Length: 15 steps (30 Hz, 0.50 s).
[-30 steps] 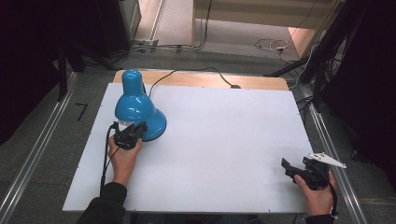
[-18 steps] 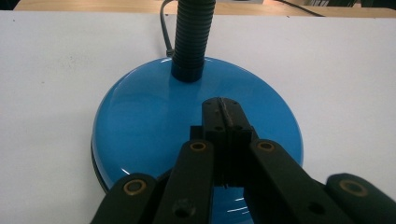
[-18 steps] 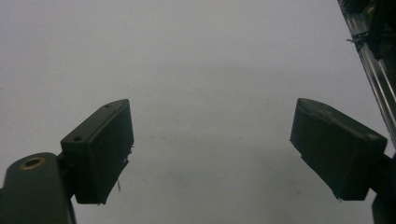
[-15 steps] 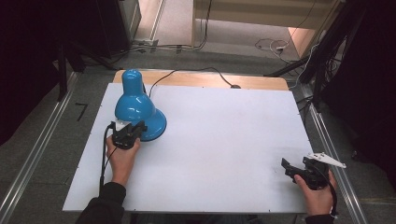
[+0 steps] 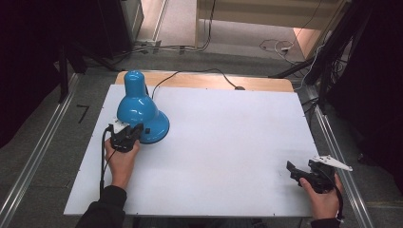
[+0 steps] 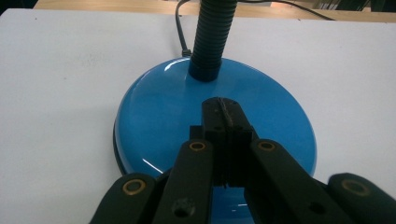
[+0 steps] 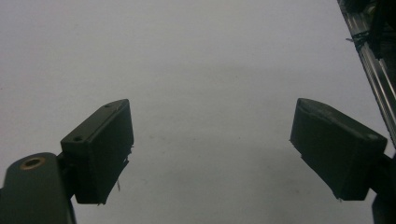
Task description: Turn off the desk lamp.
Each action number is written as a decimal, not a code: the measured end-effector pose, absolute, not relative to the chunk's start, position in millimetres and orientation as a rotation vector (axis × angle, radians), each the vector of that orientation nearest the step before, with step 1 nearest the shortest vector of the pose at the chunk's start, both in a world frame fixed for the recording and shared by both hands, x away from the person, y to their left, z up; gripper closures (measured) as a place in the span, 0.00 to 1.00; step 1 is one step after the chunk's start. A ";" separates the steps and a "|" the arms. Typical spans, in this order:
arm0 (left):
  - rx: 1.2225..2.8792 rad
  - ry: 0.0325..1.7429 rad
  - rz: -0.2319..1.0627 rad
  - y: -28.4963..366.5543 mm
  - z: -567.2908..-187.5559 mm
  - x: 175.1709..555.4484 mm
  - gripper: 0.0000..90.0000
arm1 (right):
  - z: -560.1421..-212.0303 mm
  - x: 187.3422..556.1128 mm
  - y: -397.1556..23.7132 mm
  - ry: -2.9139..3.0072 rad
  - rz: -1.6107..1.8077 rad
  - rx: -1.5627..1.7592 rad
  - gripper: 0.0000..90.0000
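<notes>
Lamp [image 5: 138, 107] shade in high view; left tool [image 6: 226, 122] view shows base, jaws closed. Right tool [image 7: 210, 154] wide open, empty.

A lab: white table [image 5: 228, 142] between aluminium rails [image 5: 28, 166], floor cables [image 5: 280, 47].

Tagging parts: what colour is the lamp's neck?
Black, ribbed; the lamp neck rises from the blue base. Left gripper view shows it best.

One blue desk lamp [image 5: 140, 111] on the table [image 5: 228, 142], a single black cord [image 5: 190, 75] trailing from it; one round base [image 6: 163, 112], one ribbed neck [image 6: 212, 37], one shade [image 5: 135, 102]. Two grippers: left gripper [image 5: 125, 135]; right gripper [image 5: 297, 172]. One table; two hands.
</notes>
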State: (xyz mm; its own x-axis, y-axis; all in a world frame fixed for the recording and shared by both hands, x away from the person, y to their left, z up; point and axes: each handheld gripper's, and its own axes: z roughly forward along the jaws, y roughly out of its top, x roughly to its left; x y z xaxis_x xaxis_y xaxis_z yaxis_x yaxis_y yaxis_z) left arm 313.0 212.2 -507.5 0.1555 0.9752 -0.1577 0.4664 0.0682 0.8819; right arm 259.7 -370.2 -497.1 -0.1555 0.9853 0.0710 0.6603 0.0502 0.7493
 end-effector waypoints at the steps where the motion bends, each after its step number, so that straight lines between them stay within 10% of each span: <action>1: 1.534 1.451 0.713 213.2 -507.8 312.8 1.00 | -497.0 259.7 -370.1 1.865 0.914 1.647 0.13; 15: 1.488 1.483 0.690 222.7 -507.1 308.9 0.94 | -497.1 259.9 -370.3 1.866 0.913 1.647 0.13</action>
State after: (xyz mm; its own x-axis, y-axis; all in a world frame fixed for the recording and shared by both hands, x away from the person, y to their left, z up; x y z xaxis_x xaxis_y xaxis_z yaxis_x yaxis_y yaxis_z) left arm 308.9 222.7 -507.1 0.1260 0.9712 -0.2024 0.4705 0.1211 0.8741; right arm 259.9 -370.3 -497.1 -0.1558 0.9852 0.0711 0.6606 0.0504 0.7491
